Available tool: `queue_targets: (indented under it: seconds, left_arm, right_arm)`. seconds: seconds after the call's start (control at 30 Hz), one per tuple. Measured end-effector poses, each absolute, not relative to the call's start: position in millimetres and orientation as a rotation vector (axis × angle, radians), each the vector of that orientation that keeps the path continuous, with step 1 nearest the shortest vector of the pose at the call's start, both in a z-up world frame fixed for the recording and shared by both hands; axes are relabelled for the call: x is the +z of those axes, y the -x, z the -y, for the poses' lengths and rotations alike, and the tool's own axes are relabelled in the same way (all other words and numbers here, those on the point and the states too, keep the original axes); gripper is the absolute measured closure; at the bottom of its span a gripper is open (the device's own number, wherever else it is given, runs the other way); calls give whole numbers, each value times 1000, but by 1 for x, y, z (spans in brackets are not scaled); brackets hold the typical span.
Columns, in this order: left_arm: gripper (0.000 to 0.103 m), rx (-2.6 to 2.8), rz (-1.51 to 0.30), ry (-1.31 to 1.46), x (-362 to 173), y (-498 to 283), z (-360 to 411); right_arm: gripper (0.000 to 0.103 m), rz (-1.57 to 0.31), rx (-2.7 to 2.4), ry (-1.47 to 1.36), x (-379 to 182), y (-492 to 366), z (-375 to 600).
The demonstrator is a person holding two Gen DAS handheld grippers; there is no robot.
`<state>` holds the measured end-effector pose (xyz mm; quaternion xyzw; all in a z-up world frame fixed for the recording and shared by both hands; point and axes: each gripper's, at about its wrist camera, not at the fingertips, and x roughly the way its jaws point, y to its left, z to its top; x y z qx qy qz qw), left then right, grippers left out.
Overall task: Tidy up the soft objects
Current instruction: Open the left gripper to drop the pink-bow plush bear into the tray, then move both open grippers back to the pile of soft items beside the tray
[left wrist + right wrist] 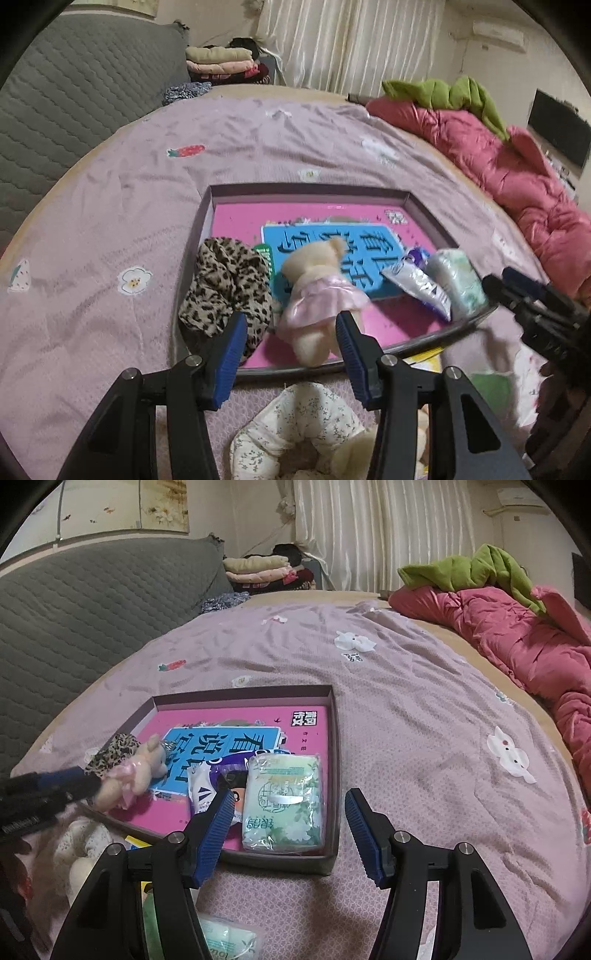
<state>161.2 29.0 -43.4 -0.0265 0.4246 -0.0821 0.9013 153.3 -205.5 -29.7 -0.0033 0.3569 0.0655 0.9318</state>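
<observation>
- Left wrist view: left gripper (pixel 291 332) gapes around the bear (pixel 317 291) in the tray (pixel 424 206), apparently released.
- Right gripper (pixel 290 808) gapes empty over the tray's near rim; next, fetch another soft thing.

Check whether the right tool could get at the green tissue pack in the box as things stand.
Probably yes. The right tool is open and empty, and the tissue pack lies uncovered at the near corner of the box, just ahead of its left finger. Only the low box wall stands between.

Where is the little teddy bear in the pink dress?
The teddy bear lies in the shallow box on the bed, near its front edge, between the leopard-print cloth and the purple-and-white packet, just ahead of the open left gripper.
</observation>
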Motion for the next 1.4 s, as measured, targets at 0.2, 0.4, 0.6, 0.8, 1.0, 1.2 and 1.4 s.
queue_targets:
  seconds: [0.2,0.4,0.6,0.8,1.0,1.2,1.4]
  left_arm:
    - [53,-138,-907,72,-55,-169,-30]
    - [53,-149,-899,127,-55,-172,-36]
    - [53,-184,-785,197,-30,-160,-47]
    - [53,-165,-715,229,-14,-152,-60]
    - [51,-139,-702,243,-10,-141,-64]
    - [50,-148,-713,237,-7,-132,-67]
    - [50,-145,-739,241,-10,-121,-71]
  right_arm:
    - [39,-731,134,7,-29,-152,205]
    - [39,-728,141,6,-28,-152,205]
    - [32,-704,153,0,-24,-148,204]
    - [29,-672,173,0,-18,-141,200]
    - [29,-646,183,5,-13,-128,196]
    - [29,-659,213,7,-12,-113,188]
    - [29,-668,225,31,-13,-104,181]
